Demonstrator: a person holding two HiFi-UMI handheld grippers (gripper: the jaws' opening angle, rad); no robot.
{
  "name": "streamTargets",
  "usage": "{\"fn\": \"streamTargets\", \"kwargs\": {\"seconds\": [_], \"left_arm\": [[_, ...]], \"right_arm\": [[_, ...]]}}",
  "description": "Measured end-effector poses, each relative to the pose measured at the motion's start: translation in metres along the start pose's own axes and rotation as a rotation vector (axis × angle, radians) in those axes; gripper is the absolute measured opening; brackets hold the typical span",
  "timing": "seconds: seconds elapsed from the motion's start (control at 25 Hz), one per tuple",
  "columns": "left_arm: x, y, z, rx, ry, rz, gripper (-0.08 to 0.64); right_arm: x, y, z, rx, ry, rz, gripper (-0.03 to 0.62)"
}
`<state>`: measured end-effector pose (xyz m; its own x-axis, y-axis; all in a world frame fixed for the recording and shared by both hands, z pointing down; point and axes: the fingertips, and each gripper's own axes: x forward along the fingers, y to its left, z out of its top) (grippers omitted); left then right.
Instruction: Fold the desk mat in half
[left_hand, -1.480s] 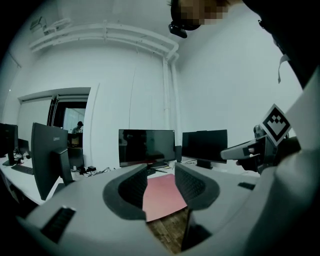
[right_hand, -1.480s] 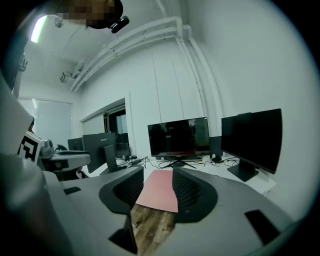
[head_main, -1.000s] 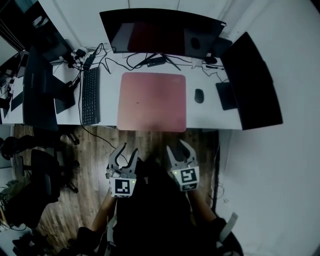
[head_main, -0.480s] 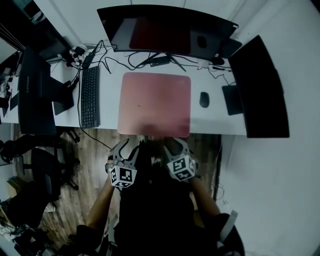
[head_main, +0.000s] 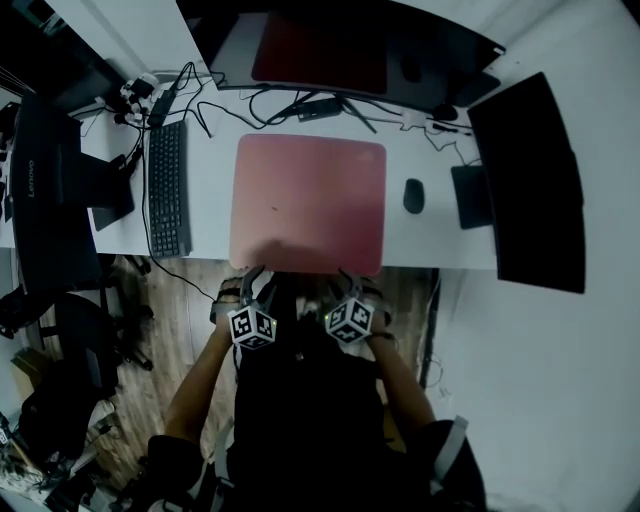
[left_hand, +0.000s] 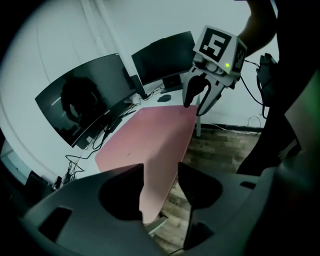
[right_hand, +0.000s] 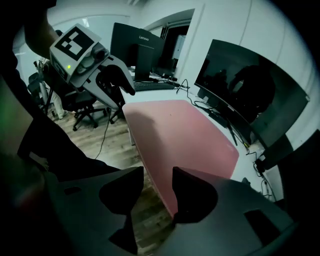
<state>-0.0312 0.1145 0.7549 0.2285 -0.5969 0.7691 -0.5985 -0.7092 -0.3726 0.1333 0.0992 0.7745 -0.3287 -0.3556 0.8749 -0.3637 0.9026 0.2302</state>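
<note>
Lately, left gripper (head_main: 247, 282) and right gripper (head_main: 356, 285) had dropped to the desk mat's (head_main: 308, 200) near edge. The left jaws had just been opening, and both pairs gaped with that edge showing between them, ungripped.

Both have moved in: the left gripper (head_main: 255, 283) and right gripper (head_main: 360, 285) have come from over the floor to the desk mat's (head_main: 308, 200) near edge, which now sits between each pair of jaws — the left's have just been opening wider.

Pink desk mat (head_main: 308, 203), flat and unfolded, near edge at desk's front.
</note>
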Motion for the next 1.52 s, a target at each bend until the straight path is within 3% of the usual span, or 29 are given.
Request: {"fn": "streamTargets", "kwargs": {"seconds": [0.24,0.4,0.72,1.0,1.24,1.52], "left_arm": [[0.038,-0.011,-0.019,0.200,0.098,-0.040,0.213],[0.049,-0.015,-0.021,0.261,0.120,-0.057,0.212],[0.066,-0.018,-0.042,0.267,0.168,-0.053,0.200],[0.067,-0.016,-0.043,0.287,0.158,-0.047,0.156],[0.069,-0.016,-0.043,0.273,0.158,-0.068,0.137],[0.058,-0.018,-0.039,0.225,0.137,-0.098,0.058]], "right_arm": [[0.027,0.001,-0.015,-0.030,0.024,-0.021,0.161],[0.041,0.000,-0.026,-0.086,0.067,-0.032,0.161],[0.057,0.002,-0.041,-0.181,0.138,-0.072,0.166],[0.063,-0.003,-0.046,-0.231,0.153,-0.126,0.144],[0.057,-0.006,-0.042,-0.205,0.160,-0.052,0.119],[0.050,-0.001,-0.041,-0.199,0.158,-0.011,0.051]]}}
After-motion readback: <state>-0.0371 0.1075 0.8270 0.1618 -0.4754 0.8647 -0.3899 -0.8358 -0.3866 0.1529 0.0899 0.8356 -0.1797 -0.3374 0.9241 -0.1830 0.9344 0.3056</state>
